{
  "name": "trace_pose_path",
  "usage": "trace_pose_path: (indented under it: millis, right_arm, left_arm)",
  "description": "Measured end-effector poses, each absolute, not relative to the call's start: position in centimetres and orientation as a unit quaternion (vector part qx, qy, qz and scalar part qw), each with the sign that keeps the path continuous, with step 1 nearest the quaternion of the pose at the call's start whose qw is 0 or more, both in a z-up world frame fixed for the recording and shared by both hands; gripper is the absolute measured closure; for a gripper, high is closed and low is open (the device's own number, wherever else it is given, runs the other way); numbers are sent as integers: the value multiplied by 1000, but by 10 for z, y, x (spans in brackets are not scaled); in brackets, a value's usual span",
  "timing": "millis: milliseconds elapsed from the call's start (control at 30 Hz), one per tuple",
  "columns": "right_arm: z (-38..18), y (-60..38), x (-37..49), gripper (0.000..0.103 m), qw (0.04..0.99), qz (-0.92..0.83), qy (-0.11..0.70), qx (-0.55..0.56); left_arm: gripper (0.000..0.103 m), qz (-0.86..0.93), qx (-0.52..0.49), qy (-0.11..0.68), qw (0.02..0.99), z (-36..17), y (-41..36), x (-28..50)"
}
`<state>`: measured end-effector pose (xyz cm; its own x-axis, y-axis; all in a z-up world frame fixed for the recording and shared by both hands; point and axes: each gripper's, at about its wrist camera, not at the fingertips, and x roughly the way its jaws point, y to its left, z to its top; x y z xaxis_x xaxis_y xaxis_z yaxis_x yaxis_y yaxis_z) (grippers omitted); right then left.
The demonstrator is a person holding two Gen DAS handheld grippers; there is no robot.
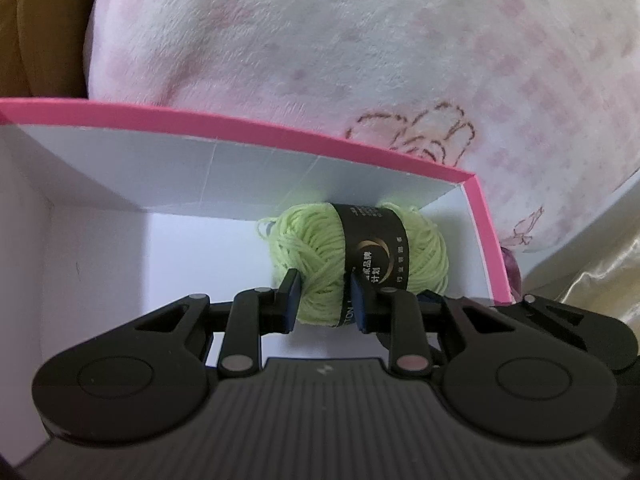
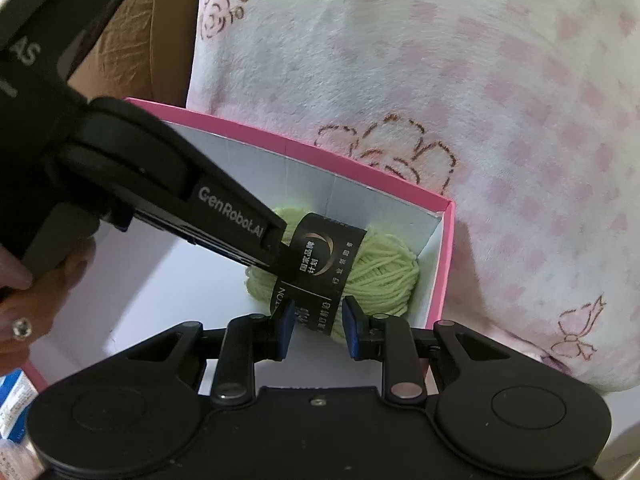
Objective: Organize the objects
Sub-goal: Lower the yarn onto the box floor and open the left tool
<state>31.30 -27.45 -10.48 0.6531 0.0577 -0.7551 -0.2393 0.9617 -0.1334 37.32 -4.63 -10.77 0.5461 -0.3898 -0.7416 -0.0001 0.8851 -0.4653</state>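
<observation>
A ball of light green yarn [image 1: 312, 248] with a black paper label [image 1: 376, 248] lies in the far right corner of a white box with a pink rim [image 1: 280, 128]. My left gripper [image 1: 325, 300] is shut on the ball's near left part, its blue pads pressing into the wool. In the right wrist view the same yarn ball [image 2: 384, 272] sits between my right gripper's [image 2: 319, 326] blue pads, which are shut on its label end. The left gripper [image 2: 276, 242] reaches in from the left, held by a person's hand [image 2: 24, 312].
A white and pink fleece blanket [image 1: 360, 60] lies behind and to the right of the box. A brown cushion [image 2: 132, 40] shows at the back left. A small blue and white packet [image 2: 12, 404] lies outside the box's near left corner. Pale gold fabric [image 1: 600, 272] is at the right.
</observation>
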Motion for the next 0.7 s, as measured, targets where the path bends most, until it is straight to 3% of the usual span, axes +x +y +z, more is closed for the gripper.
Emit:
trace_pose_path:
  millis: [233,333,467,600,700]
  right_arm:
    - [-108,-271,299,74,904,75,407,-107]
    - [-106,-271,291,74,905,68,409,-97]
    - [-98,-273,284,73,906,69,408,-85]
    - [-86,-273,275,71,907,70,409,-68]
    - [-72,-272,258,66,909,68,408,-56]
  left_arm:
    - [75,-119,-211,463,853,-105,-46,359]
    - [67,-125,-200,461,856,-98,-45,356]
    - [65,-130,-176,460,860,-87,-45,348]
    - [52,-137,-122,469,864,-76,-43,330]
    - [52,-146,-91,466,868,-63,-39,314]
